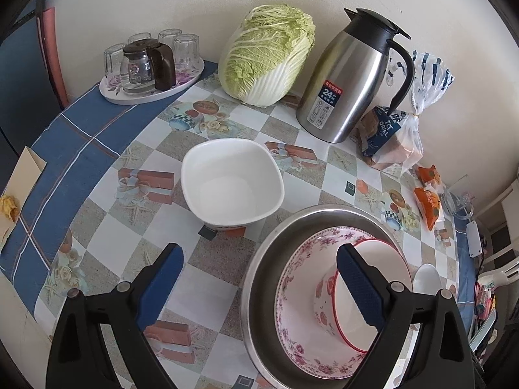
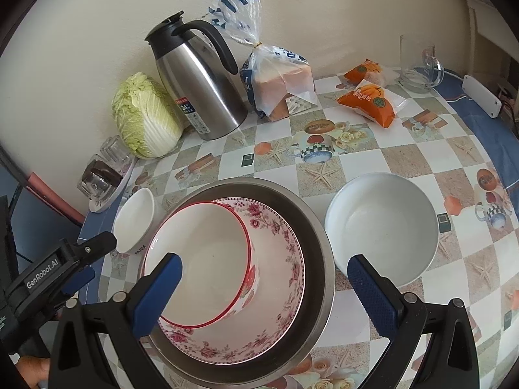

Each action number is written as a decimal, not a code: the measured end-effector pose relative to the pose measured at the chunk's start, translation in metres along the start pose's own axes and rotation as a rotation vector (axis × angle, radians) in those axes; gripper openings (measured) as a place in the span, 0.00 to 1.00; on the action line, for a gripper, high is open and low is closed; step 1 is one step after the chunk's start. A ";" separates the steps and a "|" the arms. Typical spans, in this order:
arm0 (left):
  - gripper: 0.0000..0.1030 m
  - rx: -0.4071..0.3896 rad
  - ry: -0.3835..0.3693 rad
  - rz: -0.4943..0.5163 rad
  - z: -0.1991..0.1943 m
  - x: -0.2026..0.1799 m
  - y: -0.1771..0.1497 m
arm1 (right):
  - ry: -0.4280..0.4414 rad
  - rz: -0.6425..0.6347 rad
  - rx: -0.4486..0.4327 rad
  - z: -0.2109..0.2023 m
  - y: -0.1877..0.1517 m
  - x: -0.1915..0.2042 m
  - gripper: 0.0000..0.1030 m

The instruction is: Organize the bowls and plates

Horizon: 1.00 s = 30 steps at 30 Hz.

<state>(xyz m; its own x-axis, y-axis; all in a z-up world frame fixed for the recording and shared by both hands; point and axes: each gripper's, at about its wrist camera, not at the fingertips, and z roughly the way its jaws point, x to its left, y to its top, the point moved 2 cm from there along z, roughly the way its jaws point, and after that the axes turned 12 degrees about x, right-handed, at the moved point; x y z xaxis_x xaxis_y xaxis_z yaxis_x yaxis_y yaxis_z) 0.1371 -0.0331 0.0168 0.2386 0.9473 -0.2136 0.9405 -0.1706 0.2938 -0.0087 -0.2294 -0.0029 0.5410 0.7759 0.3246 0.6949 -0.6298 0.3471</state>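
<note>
A steel basin (image 1: pixel 259 275) (image 2: pixel 321 236) holds a pink floral plate (image 1: pixel 292 291) (image 2: pixel 285 253), and a red-rimmed bowl (image 1: pixel 386 256) (image 2: pixel 201 259) sits tilted in the plate. A square white bowl (image 1: pixel 232 183) (image 2: pixel 136 220) stands left of the basin. A round white bowl (image 2: pixel 382 227) stands right of it, seen as a sliver in the left wrist view (image 1: pixel 428 277). My left gripper (image 1: pixel 259 287) is open and empty, above the table beside the basin. My right gripper (image 2: pixel 264 287) is open and empty, over the stacked dishes.
Against the wall stand a napa cabbage (image 1: pixel 269 55) (image 2: pixel 146 116), a steel thermos jug (image 1: pixel 350 77) (image 2: pixel 198 81) and a bread bag (image 1: pixel 392 139) (image 2: pixel 279 81). A tray of glasses (image 1: pixel 152 68) is far left. Orange snack packs (image 2: pixel 369 97) and a glass mug (image 2: pixel 418 64) are far right.
</note>
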 end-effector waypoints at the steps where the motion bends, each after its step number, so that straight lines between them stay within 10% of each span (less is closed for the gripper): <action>1: 0.93 -0.005 0.007 -0.006 -0.001 0.004 0.002 | -0.003 -0.004 -0.001 0.000 0.000 0.001 1.00; 30: 0.93 -0.018 -0.051 -0.301 0.019 0.118 0.046 | -0.011 -0.146 -0.061 -0.014 0.017 0.086 1.00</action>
<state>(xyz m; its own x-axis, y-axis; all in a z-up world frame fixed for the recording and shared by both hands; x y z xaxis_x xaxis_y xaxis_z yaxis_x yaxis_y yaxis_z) 0.2127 0.0658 -0.0124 -0.0377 0.9396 -0.3401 0.9665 0.1207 0.2264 0.0430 -0.1746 0.0436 0.4417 0.8594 0.2576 0.7367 -0.5113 0.4426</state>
